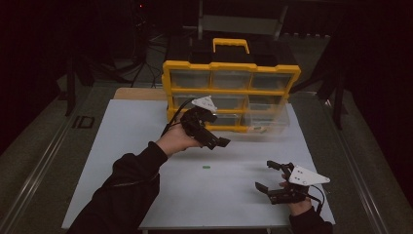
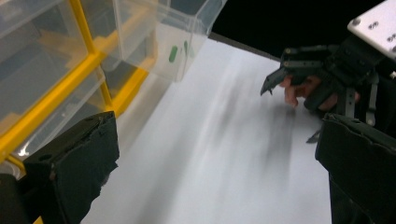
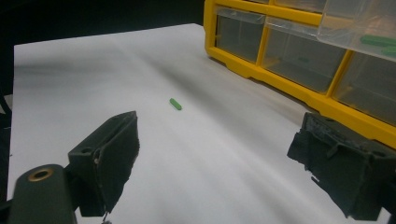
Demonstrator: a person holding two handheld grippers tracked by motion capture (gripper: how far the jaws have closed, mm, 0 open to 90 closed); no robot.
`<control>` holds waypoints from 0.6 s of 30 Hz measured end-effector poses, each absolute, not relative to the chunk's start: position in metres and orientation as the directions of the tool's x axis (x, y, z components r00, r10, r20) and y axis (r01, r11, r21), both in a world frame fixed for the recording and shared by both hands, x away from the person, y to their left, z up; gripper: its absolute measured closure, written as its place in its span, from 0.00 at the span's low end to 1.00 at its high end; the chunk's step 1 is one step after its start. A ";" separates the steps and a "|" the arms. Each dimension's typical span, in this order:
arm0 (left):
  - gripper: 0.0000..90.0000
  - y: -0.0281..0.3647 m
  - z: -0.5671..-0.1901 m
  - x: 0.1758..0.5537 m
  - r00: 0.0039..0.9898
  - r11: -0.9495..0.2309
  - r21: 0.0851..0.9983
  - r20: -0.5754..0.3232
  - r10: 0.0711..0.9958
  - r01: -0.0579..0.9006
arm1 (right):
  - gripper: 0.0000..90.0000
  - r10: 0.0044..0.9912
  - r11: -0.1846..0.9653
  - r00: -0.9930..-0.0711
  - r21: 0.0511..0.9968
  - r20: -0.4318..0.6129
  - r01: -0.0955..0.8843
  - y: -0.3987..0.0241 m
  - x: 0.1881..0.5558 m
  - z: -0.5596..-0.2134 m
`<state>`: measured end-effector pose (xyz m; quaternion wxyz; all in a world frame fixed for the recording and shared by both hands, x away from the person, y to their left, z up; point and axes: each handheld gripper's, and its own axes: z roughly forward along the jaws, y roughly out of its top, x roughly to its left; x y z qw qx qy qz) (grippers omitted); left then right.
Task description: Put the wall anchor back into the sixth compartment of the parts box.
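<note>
Drawer [image 1: 267,120] pulled out to take the green peg [image 1: 206,167] lying loose on the sheet. Both grippers, left [image 1: 214,141] and right [image 1: 265,175], gape empty.

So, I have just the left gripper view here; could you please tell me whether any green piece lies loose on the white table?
Observer: Yes, one small green piece lies on the white table, between the two hand-held grippers.
Operator: Thank you. Is the right hand-held gripper near it?
Observer: The right hand-held gripper is open, apart from the piece, facing it in its own view.
Operator: And which drawer is pulled out?
Observer: The bottom-right clear drawer of the yellow organizer sticks out; green pieces show inside it in the right gripper view.
</note>
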<state>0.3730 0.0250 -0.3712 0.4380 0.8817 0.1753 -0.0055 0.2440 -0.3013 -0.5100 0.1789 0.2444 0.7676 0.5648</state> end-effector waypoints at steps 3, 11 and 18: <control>0.00 0.029 -0.376 0.371 0.938 -0.546 0.775 -0.172 0.300 0.317 | 0.14 0.578 0.241 -0.816 0.955 0.000 0.171 -0.302 0.244 -0.510; 0.00 0.035 -0.394 0.365 0.942 -0.555 0.769 -0.190 0.277 0.318 | 0.14 0.577 0.242 -0.817 0.955 -0.001 0.170 -0.301 0.244 -0.509; 0.00 0.041 -0.409 0.360 0.947 -0.554 0.774 -0.188 0.261 0.307 | 0.14 0.578 0.243 -0.816 0.954 0.002 0.174 -0.301 0.244 -0.510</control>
